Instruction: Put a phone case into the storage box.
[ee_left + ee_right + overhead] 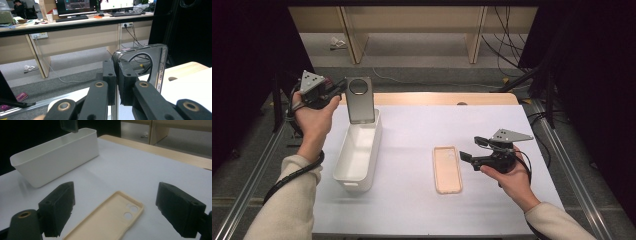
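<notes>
My left gripper (341, 89) is shut on the edge of a grey phone case (360, 100) with a large round camera ring, and holds it upright above the far end of the white bin (357, 155). In the left gripper view the jaws pinch the grey phone case (152, 65) by its side. A beige phone case (447, 169) lies flat on the white table, open side up. My right gripper (473, 150) stands open just to its right, and in the right gripper view the beige phone case (110, 220) lies between the spread jaws.
The white table surface (412, 210) has free room at the front and far right. A wooden strip (442, 98) runs along the far edge. Metal rails (562, 150) flank the table. The white bin (55, 155) stands beyond the beige case in the right gripper view.
</notes>
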